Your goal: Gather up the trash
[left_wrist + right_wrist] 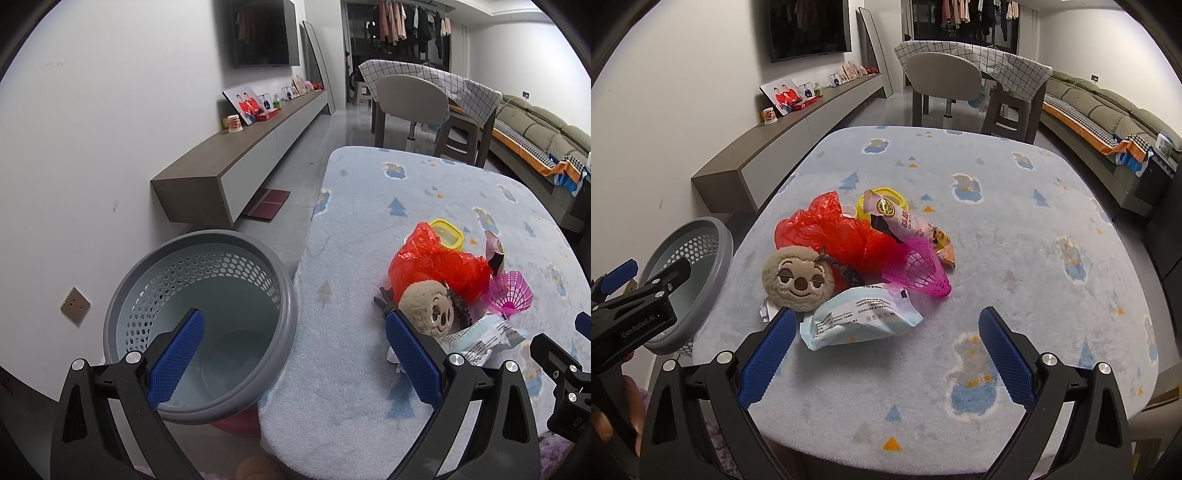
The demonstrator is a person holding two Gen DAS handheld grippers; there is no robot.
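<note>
Trash pile: heaped on the blue fleece-covered table (997,258), centre-left of the right wrist view and right of centre in the left wrist view.

Contents of the pile:
- red plastic bag (831,229), crumpled, at the back left;
- yellow lid (899,195), behind the bag, partly hidden;
- pink snack wrapper (905,221), lying over the lid's front;
- magenta mesh cup (919,273), tipped on its side, touching the wrapper;
- white wipes packet (857,317), nearest to me, at the front;
- plush sloth toy (798,280), face up, touching the packet's left end, with a scrap of white paper (764,312) beside it.

My right gripper (886,350): lower centre of its own view, fingers spread wide apart, holding nothing, poised above the near table edge. Its left finger (768,354) sits just beside the wipes packet and the sloth.

My left gripper (293,354): likewise spread wide and empty, straddling the table's left edge. One finger hangs over the grey perforated bin (199,321), the other (413,354) is close to the sloth.

Bin: on the floor against the table's left side; I see no trash inside it.

Surroundings: grey low cabinet (236,158) along the wall, upper left; wall TV (264,33) above it; dining chair (410,96) and sofa (535,125) beyond the table.
</note>
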